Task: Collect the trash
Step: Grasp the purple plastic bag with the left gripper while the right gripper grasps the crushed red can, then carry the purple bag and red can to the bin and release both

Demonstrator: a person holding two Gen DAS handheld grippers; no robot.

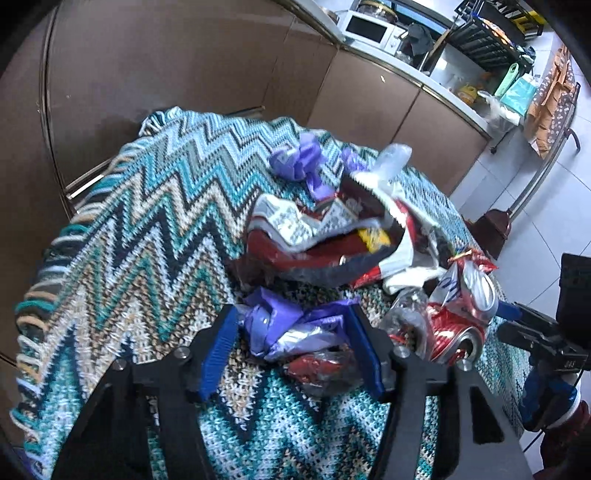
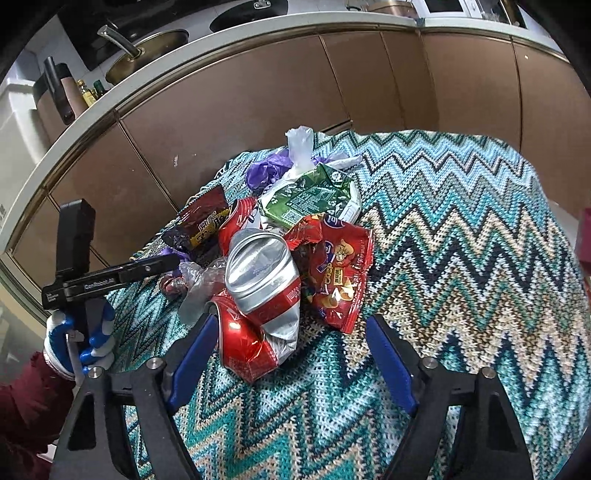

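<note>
A heap of trash lies on a zigzag knit cloth (image 2: 461, 258). In the left wrist view my left gripper (image 1: 291, 308) is closed around a crumpled purple plastic wad (image 1: 291, 328), and both blue pads touch it. A crushed red and silver can (image 1: 458, 328) lies just to its right. In the right wrist view my right gripper (image 2: 291, 321) straddles that crushed can (image 2: 258, 295). Its left pad sits beside the can, while its right pad stands clear by a red snack bag (image 2: 336, 273). Behind these lie a green pouch (image 2: 314, 199) and more purple plastic (image 2: 266, 170).
Brown cabinet doors (image 2: 258, 92) and a countertop with a pan (image 2: 147, 51) stand right behind the table. A blue-and-white gloved hand (image 2: 77, 339) grips the left tool. A microwave (image 1: 369, 27) stands on the counter, and white tiled floor (image 1: 535, 206) lies to the right.
</note>
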